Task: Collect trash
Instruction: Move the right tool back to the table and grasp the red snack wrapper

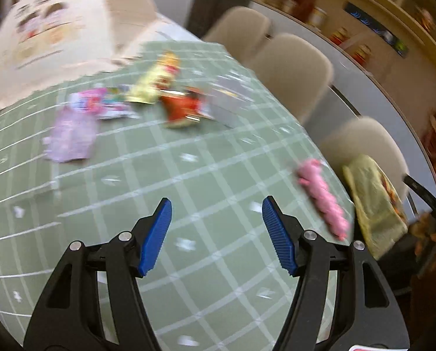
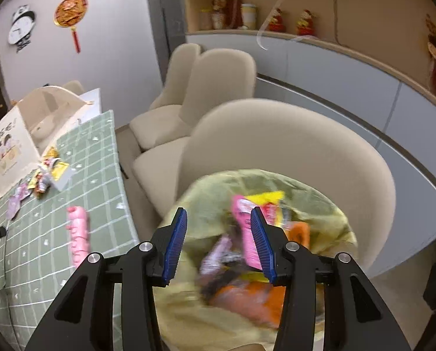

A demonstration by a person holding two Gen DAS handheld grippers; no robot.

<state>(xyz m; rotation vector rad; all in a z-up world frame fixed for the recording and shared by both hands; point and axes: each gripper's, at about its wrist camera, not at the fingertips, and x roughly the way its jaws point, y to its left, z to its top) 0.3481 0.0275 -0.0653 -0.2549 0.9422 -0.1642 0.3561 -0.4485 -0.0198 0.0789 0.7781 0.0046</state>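
Two grippers are in view, each with its jaws apart and nothing between the blue pads. The left gripper [image 1: 217, 209] hovers level over the green checked tablecloth [image 1: 188, 181], aimed across the table toward a blurred cluster of wrappers [image 1: 165, 96] lying near a cream printed tote bag [image 1: 48, 32]. A pink wrapper [image 1: 323, 197] lies apart from that cluster, near the table's right edge. The right gripper [image 2: 218, 220] is off the table's side, tilted downward over the open mouth of a yellow-green bag [image 2: 329, 222] that sits in front of a beige chair [image 2: 291, 143]. Inside the bag lie pink, yellow and orange wrappers [image 2: 247, 251], blurred, just beyond the fingertips. From this view the pink wrapper [image 2: 77, 234] rests near the tablecloth's [image 2: 101, 161] edge.
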